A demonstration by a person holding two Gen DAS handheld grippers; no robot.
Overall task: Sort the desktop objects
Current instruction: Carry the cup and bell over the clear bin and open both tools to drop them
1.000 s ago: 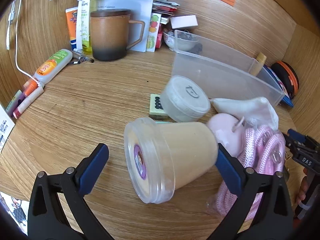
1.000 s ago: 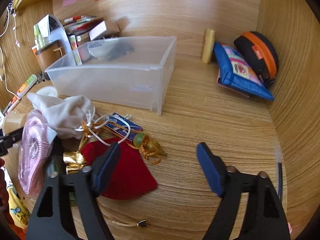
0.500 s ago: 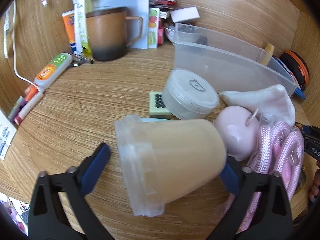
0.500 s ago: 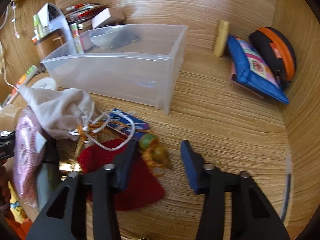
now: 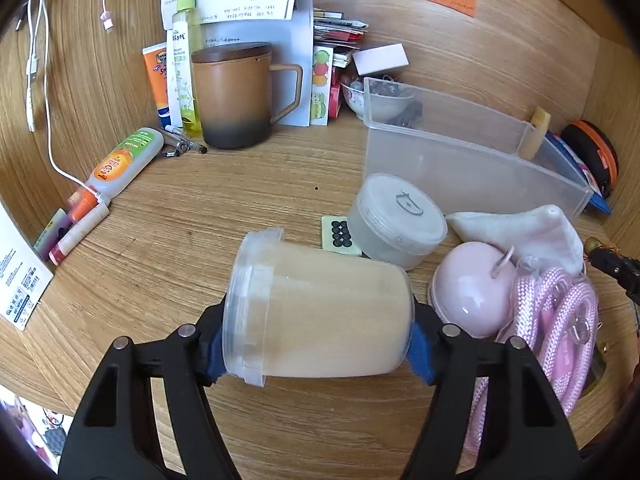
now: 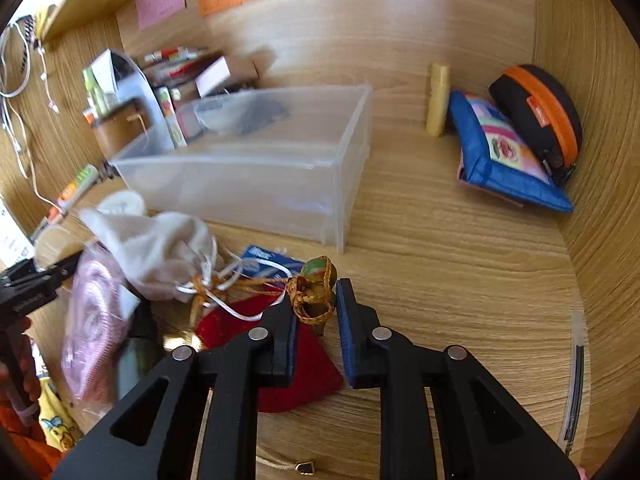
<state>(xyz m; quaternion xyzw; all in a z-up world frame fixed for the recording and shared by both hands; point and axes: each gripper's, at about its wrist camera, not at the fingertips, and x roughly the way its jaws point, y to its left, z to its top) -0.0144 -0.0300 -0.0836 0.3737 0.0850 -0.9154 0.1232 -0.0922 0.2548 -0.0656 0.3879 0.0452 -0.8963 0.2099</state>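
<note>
One jar [image 5: 320, 312]; one clear bin [image 6: 256, 176]; two pouches [image 6: 516, 148].

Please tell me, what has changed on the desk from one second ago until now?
The left tongs are closing: their blue pads now press the beige lidded plastic jar lying on its side, which has rolled slightly. The right tongs closed from wide open onto the small green-and-brown gourd charm with orange cord. The clear plastic bin and brown mug kept their places.

Left gripper [image 5: 316, 344] of black plastic arms, silver screw heads, blue finger pads [image 5: 420, 348], right gripper [image 6: 316, 320] alike, orange sleeve [image 6: 24, 440] at lower left
</note>
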